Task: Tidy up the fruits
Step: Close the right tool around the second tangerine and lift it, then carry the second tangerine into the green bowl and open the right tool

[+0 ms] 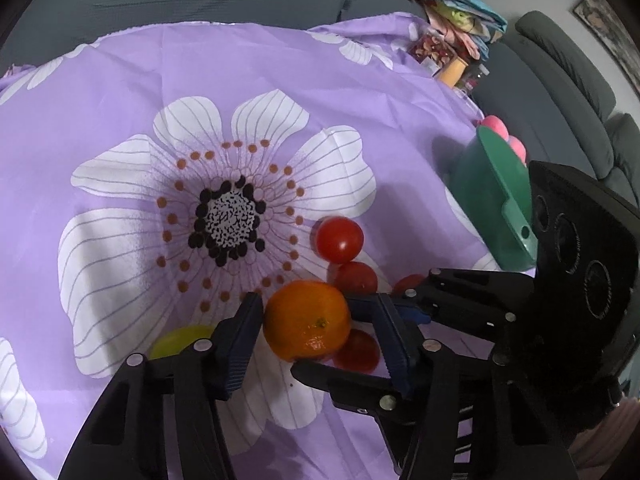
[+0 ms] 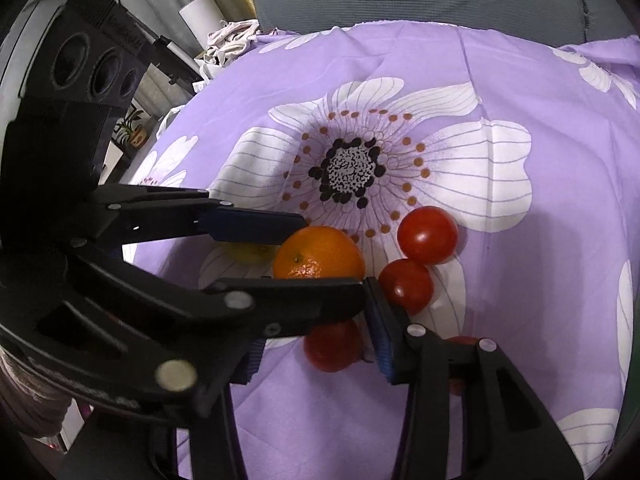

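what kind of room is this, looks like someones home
Probably a living room at home: a grey sofa beside the table, a purple flowered cloth spread over it, and a framed picture on the wall.

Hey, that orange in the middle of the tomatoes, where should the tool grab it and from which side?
Grip the orange across its widest middle, coming down from above. It is round and sits on the purple cloth, with a tomato tight against one side, so a low sideways approach would likely knock that. The left tool already brackets it this way.
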Available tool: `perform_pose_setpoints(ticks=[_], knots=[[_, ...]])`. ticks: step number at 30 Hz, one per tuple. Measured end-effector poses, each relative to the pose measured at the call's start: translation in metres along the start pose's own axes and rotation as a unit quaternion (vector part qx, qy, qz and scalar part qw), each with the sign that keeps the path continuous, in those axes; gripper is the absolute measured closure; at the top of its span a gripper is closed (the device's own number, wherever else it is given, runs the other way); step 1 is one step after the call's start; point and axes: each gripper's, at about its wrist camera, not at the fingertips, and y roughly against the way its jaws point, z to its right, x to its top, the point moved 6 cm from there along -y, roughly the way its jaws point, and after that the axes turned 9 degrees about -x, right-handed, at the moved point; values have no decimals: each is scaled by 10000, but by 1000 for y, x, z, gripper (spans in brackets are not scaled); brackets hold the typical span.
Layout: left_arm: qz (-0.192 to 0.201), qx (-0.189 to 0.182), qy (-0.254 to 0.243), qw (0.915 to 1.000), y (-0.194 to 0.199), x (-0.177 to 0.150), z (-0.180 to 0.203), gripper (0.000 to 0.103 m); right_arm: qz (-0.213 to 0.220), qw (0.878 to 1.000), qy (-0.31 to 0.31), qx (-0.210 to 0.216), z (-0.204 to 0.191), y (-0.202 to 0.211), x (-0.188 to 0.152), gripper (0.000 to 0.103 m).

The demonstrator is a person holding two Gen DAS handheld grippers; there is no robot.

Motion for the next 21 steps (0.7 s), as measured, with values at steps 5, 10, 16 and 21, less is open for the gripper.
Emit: perform_pose_setpoints(ticks=[5, 10, 16, 21], knots=[[12, 36, 39, 10000, 0, 0, -1, 53, 58, 10000, 24, -35, 1, 2, 0, 60], [32, 73, -27, 10000, 4, -2, 4, 53, 234, 9997, 63, -87, 0, 14, -1, 61], [195, 106, -251, 9994, 17, 0, 25, 53, 511, 9985, 89, -156, 0, 38, -1, 61], [305, 103, -458, 9984, 25, 4, 48, 53, 793, 9965, 74, -249, 5, 62, -3, 61]])
